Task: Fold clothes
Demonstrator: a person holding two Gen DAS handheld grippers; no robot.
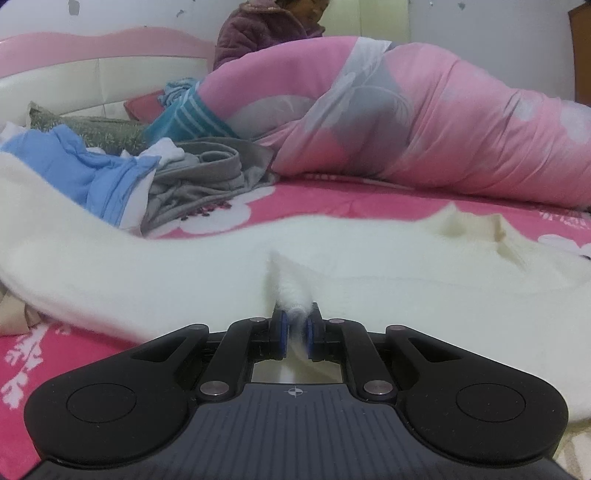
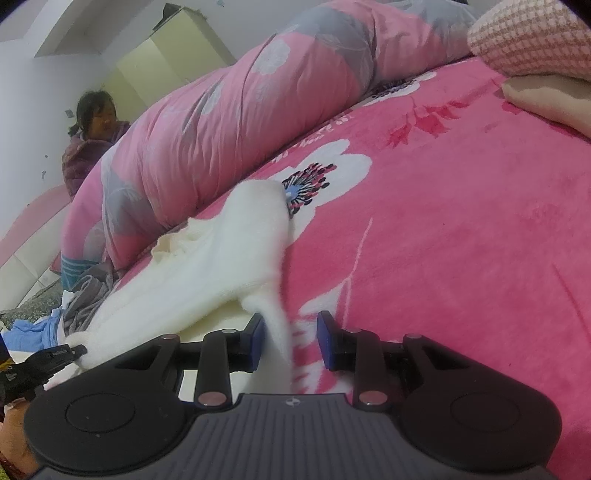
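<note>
The white fleece garment (image 1: 207,258) lies spread across the pink flowered bedspread (image 1: 332,199), and everything else here is placed from it. In the left wrist view, the left gripper (image 1: 295,325) has its blue-padded fingers (image 1: 281,332) pressed nearly together, pinching a gathered fold of the garment's near edge; the fold rises from between the pads into the wider cloth beyond. Behind the garment sits a heap of clothes: a light blue piece (image 1: 92,173), a grey hooded top (image 1: 207,177) and a teal striped item (image 1: 192,118). Farther back lies a rolled pink quilt (image 1: 424,122), with a person in a purple jacket (image 1: 258,26) past it.

In the right wrist view, the right gripper (image 2: 291,343) has its fingers spread wide. A strip of the garment (image 2: 207,258) hangs down in the gap, close to the left pad (image 2: 258,336) and clear of the right one. The left gripper (image 2: 55,356) appears at the garment's far left corner, gripping it. A folded checked pink cloth (image 2: 532,37) lies well apart, beyond the bedspread's bare stretch (image 2: 461,221).
</note>
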